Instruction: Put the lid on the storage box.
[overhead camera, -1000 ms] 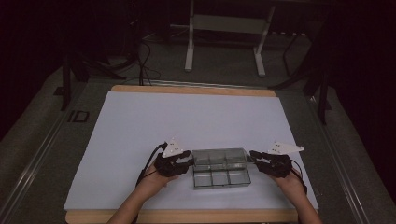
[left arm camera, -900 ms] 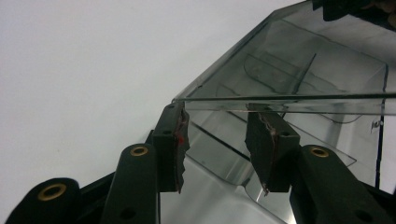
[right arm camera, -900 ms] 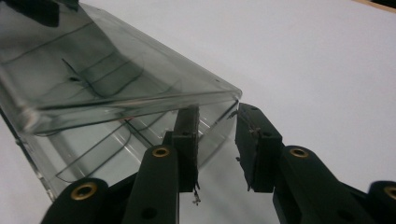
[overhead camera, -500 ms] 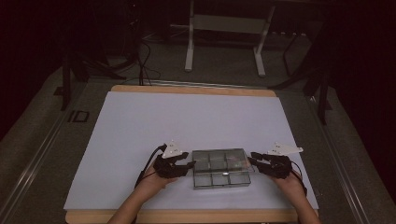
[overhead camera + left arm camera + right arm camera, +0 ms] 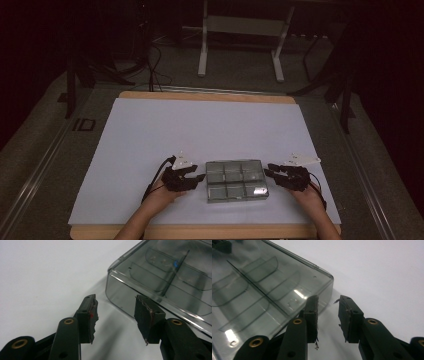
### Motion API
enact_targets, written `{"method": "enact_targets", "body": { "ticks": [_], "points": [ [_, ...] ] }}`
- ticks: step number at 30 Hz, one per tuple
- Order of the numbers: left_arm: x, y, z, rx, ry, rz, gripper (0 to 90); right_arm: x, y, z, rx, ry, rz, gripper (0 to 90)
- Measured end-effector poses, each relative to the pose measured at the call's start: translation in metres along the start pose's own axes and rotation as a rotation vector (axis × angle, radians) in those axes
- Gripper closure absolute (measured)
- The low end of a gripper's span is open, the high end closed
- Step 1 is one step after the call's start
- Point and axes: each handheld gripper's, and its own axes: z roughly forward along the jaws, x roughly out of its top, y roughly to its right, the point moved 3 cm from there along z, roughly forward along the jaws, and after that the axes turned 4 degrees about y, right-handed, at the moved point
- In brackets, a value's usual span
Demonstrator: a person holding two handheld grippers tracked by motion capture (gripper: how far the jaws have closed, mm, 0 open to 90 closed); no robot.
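A smoky clear plastic box [image 5: 236,181] with several compartments and a shut lid lies on the white sheet near the table's front edge. My left gripper [image 5: 199,179] sits at its left side. In the left gripper view it [image 5: 116,312] stands open with nothing between the jaws, and the box's corner [image 5: 162,277] is just beyond the right-hand jaw. My right gripper [image 5: 270,173] sits at the box's right side. Seen in the right gripper view, it [image 5: 328,313] is open by a narrower gap and holds nothing, its jaws just outside the box's corner [image 5: 262,285].
The white sheet [image 5: 200,130] covers a wooden table whose bare edge [image 5: 200,232] shows at the front. A metal stand [image 5: 240,30] and cables [image 5: 150,60] are on the dark floor behind the table. The person's forearms come in from the bottom.
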Motion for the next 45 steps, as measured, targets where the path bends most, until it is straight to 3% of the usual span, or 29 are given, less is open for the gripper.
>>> {"method": "enact_targets", "body": {
  "ticks": [4, 9, 11, 14, 17, 20, 29, 45],
  "points": [
    [0.0, -0.004, -0.001, 0.014, 0.015, -0.016, 47.9, -0.002, 0.005, -0.001, -0.015, 0.001, -0.001, 65.1],
    [0.0, -0.009, -0.001, 0.013, 0.036, -0.05, 35.3, -0.006, 0.009, -0.002, -0.042, 0.012, -0.014, 48.5],
    [0.0, -0.01, 0.0, 0.027, 0.031, -0.048, 22.8, -0.008, 0.011, -0.002, -0.052, 0.02, -0.008, 39.6],
    [0.0, -0.013, 0.002, 0.052, 0.032, -0.059, 14.4, -0.01, 0.013, -0.003, -0.06, 0.032, 0.007, 27.4],
    [-0.001, -0.017, 0.001, 0.074, 0.025, -0.063, 2.0, -0.01, 0.015, -0.004, -0.061, 0.057, 0.024, 21.4],
    [-0.002, -0.019, 0.001, 0.111, 0.028, -0.062, 1.9, -0.009, 0.017, -0.007, -0.064, 0.084, 0.044, 19.3],
    [-0.002, -0.017, -0.004, 0.134, 0.049, -0.045, 1.9, -0.01, 0.016, -0.008, -0.07, 0.079, 0.025, 13.9],
    [-0.006, -0.014, -0.011, 0.142, 0.064, -0.039, 2.0, -0.017, 0.019, -0.017, -0.09, 0.082, 0.042, 13.8]
  ]
}}
